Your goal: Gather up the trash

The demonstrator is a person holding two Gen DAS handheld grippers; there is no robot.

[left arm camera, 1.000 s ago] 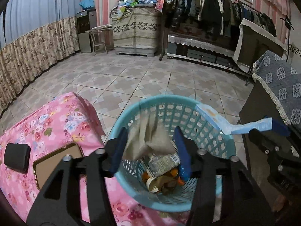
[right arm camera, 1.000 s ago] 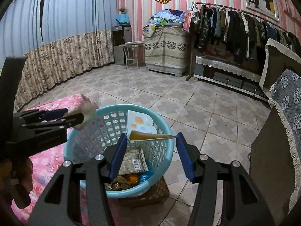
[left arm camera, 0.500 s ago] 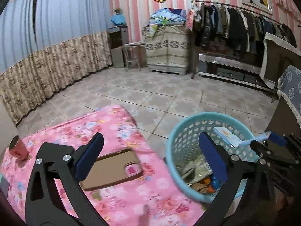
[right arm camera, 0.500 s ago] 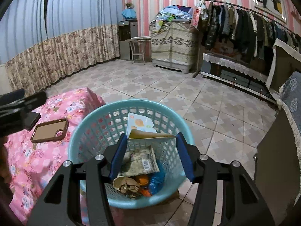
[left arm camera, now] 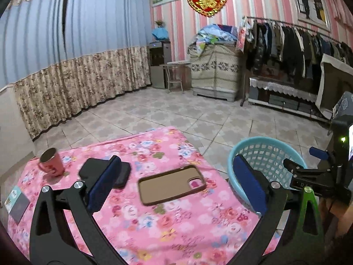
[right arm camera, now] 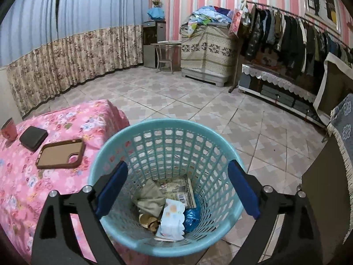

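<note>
A light blue plastic basket [right arm camera: 167, 130] stands on the floor beside the pink flowered table; it also shows in the left wrist view [left arm camera: 267, 145]. Inside lie a white flowered wrapper [right arm camera: 173, 218], crumpled brown paper [right arm camera: 151, 201], a printed packet [right arm camera: 181, 191] and a blue wrapper [right arm camera: 192, 216]. My right gripper [right arm camera: 177, 191] is open and empty, right above the basket. My left gripper [left arm camera: 175, 186] is open and empty above the table, over a brown phone case [left arm camera: 169, 184].
On the pink tablecloth [left arm camera: 154, 220] lie the phone case [right arm camera: 59, 153], a black wallet [right arm camera: 33, 137], a pink cup [left arm camera: 50, 165] and a card [left arm camera: 16, 201] at the left edge. Tiled floor beyond; a dark cabinet [right arm camera: 326, 198] stands to the basket's right.
My left gripper dropped the brown paper into the basket and swung left over the table, open. My right gripper opened and the flowered wrapper fell into the basket.
</note>
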